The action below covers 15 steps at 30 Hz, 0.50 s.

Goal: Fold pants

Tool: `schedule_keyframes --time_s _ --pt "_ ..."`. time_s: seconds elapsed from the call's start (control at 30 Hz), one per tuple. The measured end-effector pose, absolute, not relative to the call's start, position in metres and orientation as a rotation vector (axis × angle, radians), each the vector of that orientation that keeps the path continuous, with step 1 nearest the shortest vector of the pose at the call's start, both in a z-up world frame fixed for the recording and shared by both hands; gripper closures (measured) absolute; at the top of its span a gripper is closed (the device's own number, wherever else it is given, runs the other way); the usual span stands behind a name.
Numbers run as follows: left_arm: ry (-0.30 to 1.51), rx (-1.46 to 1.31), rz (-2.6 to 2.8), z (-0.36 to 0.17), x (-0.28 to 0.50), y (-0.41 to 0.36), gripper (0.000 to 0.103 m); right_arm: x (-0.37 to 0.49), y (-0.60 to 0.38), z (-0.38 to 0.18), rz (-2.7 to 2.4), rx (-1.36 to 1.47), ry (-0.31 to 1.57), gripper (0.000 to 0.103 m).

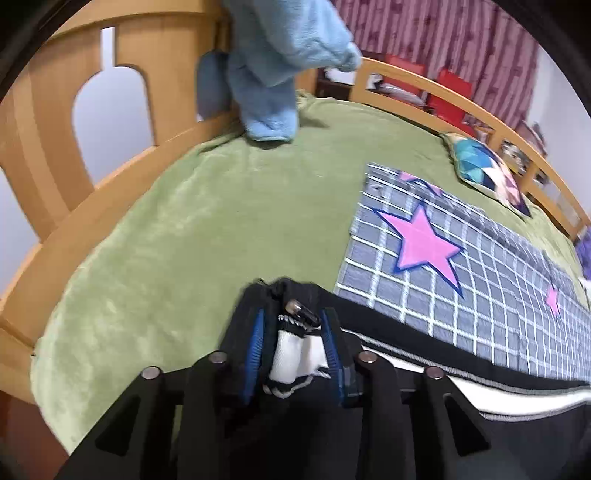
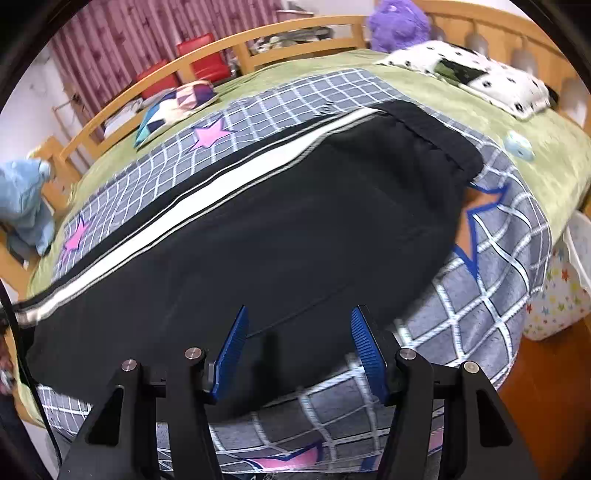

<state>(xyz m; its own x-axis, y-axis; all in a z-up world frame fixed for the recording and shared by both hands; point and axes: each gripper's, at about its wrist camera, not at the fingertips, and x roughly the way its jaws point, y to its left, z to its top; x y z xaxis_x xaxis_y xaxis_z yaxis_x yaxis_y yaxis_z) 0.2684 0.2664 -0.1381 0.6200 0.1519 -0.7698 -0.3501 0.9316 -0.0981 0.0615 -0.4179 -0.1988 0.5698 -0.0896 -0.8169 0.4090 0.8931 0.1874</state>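
Clamping pants (image 2: pixel 258 229) hem, left gripper (image 1: pixel 295 325) low over bed; right gripper (image 2: pixel 299 325) spread wide above pants.

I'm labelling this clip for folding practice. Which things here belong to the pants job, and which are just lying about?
Job:
- black pants with white side stripe
- left gripper, shut on the pants' end
- right gripper, open above the pants
- grey checked star-print sheet under the pants

Lying about:
- light blue plush toy
- geometric patterned cushion
- purple plush toy
- white black-spotted pillow

bed (image 2: pixel 554 177): green blanket | on it: star grid sheet (image 2: pixel 480 295), two cushions, blue garment (image 1: pixel 269 110)
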Motion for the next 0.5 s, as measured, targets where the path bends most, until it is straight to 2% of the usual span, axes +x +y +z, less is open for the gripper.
schedule_keyframes --time_s 0.03,0.07,0.1,0.27,0.5 --pt "0.85 -0.244 0.305 -0.134 0.267 0.268 0.06 0.063 -0.414 -0.198 -0.295 0.37 0.925 0.045" --pt "0.834 -0.234 0.311 -0.129 0.264 0.268 0.043 0.064 -0.41 -0.197 -0.288 0.364 0.925 0.045" --pt "0.82 -0.231 0.309 -0.126 0.261 0.268 0.032 0.065 -0.407 -0.196 -0.283 0.364 0.923 0.045" --pt "0.808 -0.255 0.223 -0.122 0.23 0.264 0.032 0.066 -0.389 -0.195 -0.243 0.38 0.926 0.045" --pt "0.824 -0.423 0.006 -0.159 0.154 0.255 0.032 0.066 -0.371 -0.191 -0.189 0.396 0.923 0.045"
